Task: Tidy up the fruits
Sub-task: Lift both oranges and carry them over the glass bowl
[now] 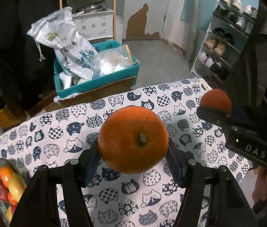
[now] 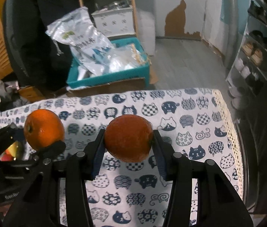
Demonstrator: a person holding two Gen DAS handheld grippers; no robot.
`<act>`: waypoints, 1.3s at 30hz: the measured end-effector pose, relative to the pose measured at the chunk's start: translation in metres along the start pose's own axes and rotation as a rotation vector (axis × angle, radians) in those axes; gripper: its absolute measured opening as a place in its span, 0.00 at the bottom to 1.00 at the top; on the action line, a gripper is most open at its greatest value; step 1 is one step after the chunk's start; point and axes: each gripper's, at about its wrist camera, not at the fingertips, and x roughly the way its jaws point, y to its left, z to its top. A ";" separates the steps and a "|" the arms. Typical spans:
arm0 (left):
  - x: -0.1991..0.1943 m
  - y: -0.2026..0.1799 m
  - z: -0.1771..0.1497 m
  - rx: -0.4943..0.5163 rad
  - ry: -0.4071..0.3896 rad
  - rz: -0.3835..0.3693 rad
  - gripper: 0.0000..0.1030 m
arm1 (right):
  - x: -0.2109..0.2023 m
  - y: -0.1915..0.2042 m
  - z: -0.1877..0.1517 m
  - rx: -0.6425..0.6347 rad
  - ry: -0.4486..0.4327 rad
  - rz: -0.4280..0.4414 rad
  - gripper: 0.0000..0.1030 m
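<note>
My left gripper (image 1: pixel 133 149) is shut on an orange (image 1: pixel 133 140), stem facing the camera, held above the cat-print tablecloth (image 1: pixel 57 138). My right gripper (image 2: pixel 128 141) is shut on a second orange (image 2: pixel 128 140), also above the cloth. Each gripper shows in the other's view: the right one with its orange (image 1: pixel 216 100) at the right edge of the left wrist view, the left one with its orange (image 2: pixel 43 129) at the left of the right wrist view. A dish of mixed fruit (image 1: pixel 6 185) sits at the table's left edge, partly hidden.
The table's far edge (image 2: pixel 133 91) and right edge with lace trim (image 2: pixel 233 132) drop to the floor. Beyond it stand a teal crate of plastic bags (image 1: pixel 95 70), a wooden shelf (image 1: pixel 95 9) and a shoe rack (image 1: pixel 222 43).
</note>
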 end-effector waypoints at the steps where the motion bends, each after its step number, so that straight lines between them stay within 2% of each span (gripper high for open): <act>1: -0.004 0.000 -0.001 0.000 -0.003 -0.001 0.64 | -0.006 0.004 0.001 -0.008 -0.007 0.004 0.46; 20: -0.104 0.020 -0.023 -0.039 -0.132 -0.001 0.64 | -0.085 0.053 0.005 -0.088 -0.119 0.075 0.46; 31: -0.136 0.047 -0.036 -0.080 -0.167 0.005 0.64 | -0.104 0.085 0.007 -0.135 -0.156 0.135 0.46; 39: -0.148 0.072 -0.044 -0.119 -0.179 0.028 0.64 | -0.101 0.108 0.009 -0.168 -0.148 0.163 0.46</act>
